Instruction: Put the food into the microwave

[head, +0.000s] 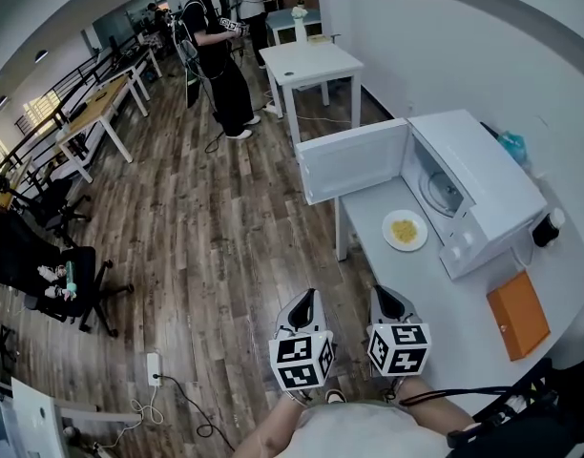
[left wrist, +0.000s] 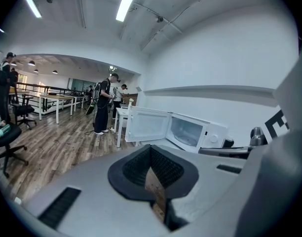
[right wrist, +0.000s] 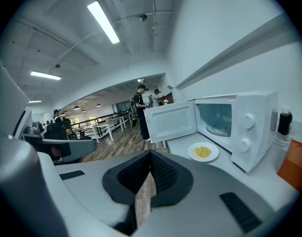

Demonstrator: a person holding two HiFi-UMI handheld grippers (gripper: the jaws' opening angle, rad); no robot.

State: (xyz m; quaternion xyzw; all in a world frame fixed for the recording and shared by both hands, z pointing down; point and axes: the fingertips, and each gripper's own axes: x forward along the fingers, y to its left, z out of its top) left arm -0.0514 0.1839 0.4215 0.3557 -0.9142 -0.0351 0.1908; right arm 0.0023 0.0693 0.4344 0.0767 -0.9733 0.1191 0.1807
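A white plate of yellow food (head: 405, 229) lies on the grey counter (head: 387, 275), right in front of the white microwave (head: 483, 184). The microwave door (head: 354, 160) hangs wide open to the left, and the cavity with its glass turntable (head: 443, 191) holds nothing. Both grippers hover near the counter's front edge, well short of the plate. My left gripper (head: 309, 299) is shut and holds nothing, as is my right gripper (head: 381, 294). The right gripper view has the plate (right wrist: 203, 152) beyond the shut right gripper (right wrist: 151, 154). The left gripper (left wrist: 151, 149) faces the open microwave (left wrist: 190, 132).
An orange box (head: 517, 315) lies on the counter to the right, near a black jug (head: 548, 227) beside the microwave. A white table (head: 306, 65) stands beyond the door. People (head: 216, 55) stand far back. An office chair (head: 53, 275) and a power strip (head: 152, 367) are on the left floor.
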